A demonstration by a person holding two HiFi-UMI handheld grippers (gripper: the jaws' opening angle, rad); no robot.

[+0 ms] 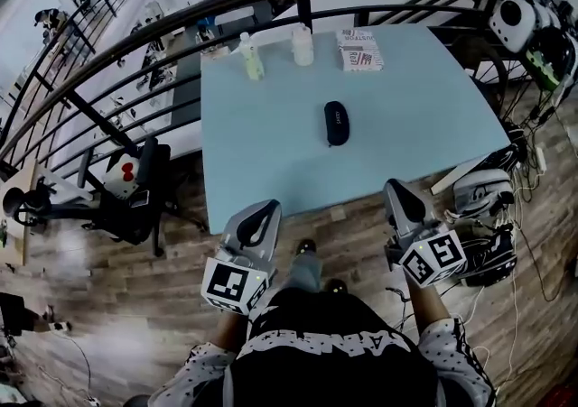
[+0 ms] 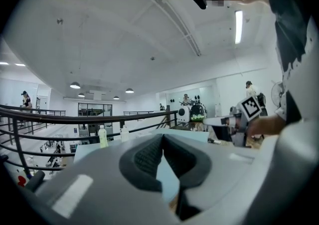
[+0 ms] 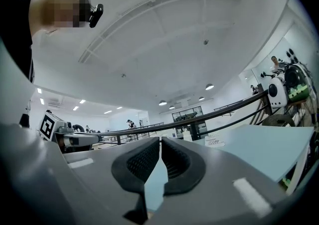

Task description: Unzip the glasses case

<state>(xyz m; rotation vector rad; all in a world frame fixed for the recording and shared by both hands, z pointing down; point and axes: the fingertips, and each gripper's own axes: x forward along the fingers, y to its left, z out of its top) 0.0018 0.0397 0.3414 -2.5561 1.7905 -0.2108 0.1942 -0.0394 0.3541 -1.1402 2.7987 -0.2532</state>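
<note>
2 grippers empty: L gripper (image 1: pixel 266 208) & R gripper (image 1: pixel 398 189), both w/ jaws together, held off the near edge of the blue table (image 1: pixel 262 152). Black glasses case (image 1: pixel 335 122) lies mid-table, well apart from both; 2 bottles (image 1: pixel 252 57) & a box (image 1: pixel 359 49) at far edge.

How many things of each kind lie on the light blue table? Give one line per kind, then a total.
Glasses case: 1
Bottles: 2, a greenish bottle and a white bottle
Printed packet: 1
Total: 4
</note>
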